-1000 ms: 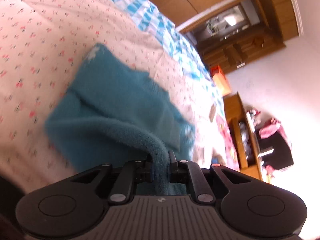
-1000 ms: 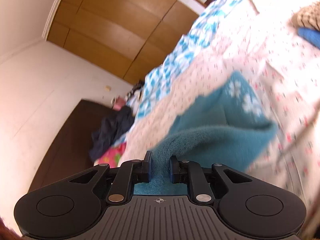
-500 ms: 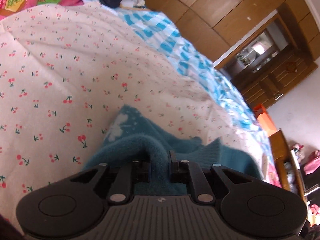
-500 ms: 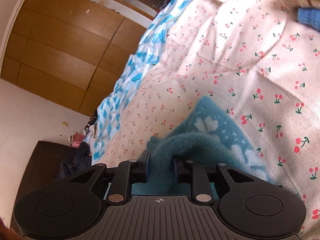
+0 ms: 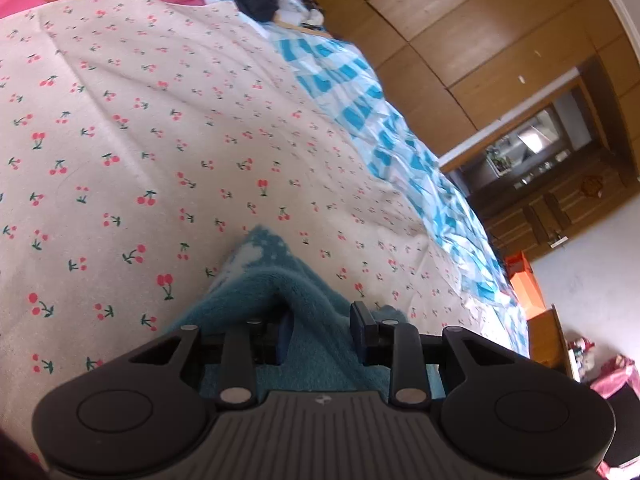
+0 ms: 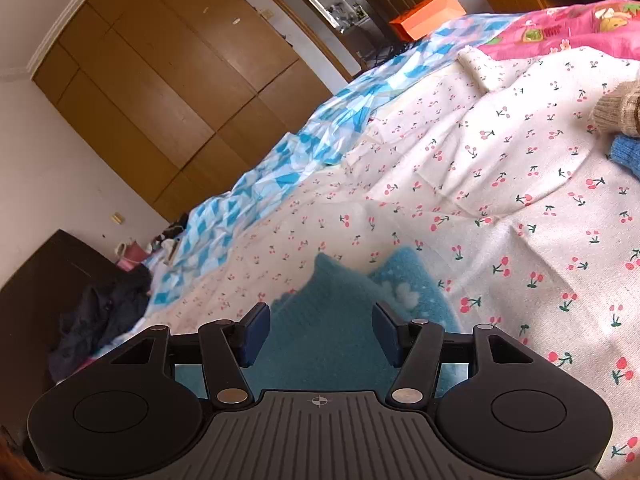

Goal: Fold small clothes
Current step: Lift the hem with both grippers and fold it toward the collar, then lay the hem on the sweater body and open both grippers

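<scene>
Both tools had just been opening: right tool (image 6: 320,334) apart, clear of teal cloth (image 6: 340,320); left tool (image 5: 320,332) partly apart, fold between, cloth lying toward 12 o'clock.

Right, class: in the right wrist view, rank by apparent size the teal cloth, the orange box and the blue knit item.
1. teal cloth, though it lies nearest the camera
2. orange box
3. blue knit item, cut off by the picture's edge

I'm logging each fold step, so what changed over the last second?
Both grippers carried the teal garment down onto the cherry-print sheet. Their jaws have just been opening: the right gripper has let go, and the left gripper stands open, a fold between its fingers. The sheet kept its place.
</scene>
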Motion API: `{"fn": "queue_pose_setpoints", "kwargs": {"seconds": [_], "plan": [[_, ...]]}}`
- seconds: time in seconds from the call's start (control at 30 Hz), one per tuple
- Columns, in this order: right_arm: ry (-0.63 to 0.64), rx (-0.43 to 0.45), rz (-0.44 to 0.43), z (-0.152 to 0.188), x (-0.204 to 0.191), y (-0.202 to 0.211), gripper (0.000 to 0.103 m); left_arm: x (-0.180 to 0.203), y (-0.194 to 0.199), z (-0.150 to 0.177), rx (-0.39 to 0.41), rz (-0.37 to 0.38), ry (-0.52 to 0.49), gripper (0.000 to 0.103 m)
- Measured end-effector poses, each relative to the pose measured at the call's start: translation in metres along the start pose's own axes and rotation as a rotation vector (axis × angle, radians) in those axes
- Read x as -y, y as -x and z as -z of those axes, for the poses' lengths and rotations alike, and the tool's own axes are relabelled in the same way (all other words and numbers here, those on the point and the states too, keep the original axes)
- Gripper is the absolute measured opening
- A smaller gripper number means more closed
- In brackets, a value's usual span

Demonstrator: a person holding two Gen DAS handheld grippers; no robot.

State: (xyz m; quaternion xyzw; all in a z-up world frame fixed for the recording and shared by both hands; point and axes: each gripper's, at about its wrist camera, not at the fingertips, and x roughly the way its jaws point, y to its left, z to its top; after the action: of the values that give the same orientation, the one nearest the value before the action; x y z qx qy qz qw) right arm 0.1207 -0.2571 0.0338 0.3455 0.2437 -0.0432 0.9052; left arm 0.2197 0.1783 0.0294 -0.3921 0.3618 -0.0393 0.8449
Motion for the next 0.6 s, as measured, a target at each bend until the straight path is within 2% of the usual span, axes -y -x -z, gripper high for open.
{"fn": "queue_pose_setpoints", "kwargs": {"seconds": [0.07, 0.17, 0.37, 0.47, 0.6], "plan": [[0.02, -0.011, 0.036, 0.007, 0.004, -0.003, 0.057, -0.004, -0.001, -0.001, 0.005, -0.016, 0.036, 0.035], [0.042, -0.034, 0.044, 0.014, 0.013, -0.009, 0.054, -0.007, 0.0, -0.002, 0.001, -0.003, 0.077, 0.035], [0.08, -0.033, 0.031, 0.015, 0.016, -0.006, 0.052, 0.004, 0.001, -0.006, 0.021, -0.048, 0.075, 0.04], [0.09, -0.02, 0.017, 0.013, 0.015, -0.001, 0.052, 0.013, 0.002, -0.006, 0.072, -0.095, 0.031, 0.052], [0.128, 0.0, 0.032, 0.011, 0.013, 0.003, 0.054, 0.029, 0.005, -0.005, 0.136, -0.15, -0.061, 0.057]]}}
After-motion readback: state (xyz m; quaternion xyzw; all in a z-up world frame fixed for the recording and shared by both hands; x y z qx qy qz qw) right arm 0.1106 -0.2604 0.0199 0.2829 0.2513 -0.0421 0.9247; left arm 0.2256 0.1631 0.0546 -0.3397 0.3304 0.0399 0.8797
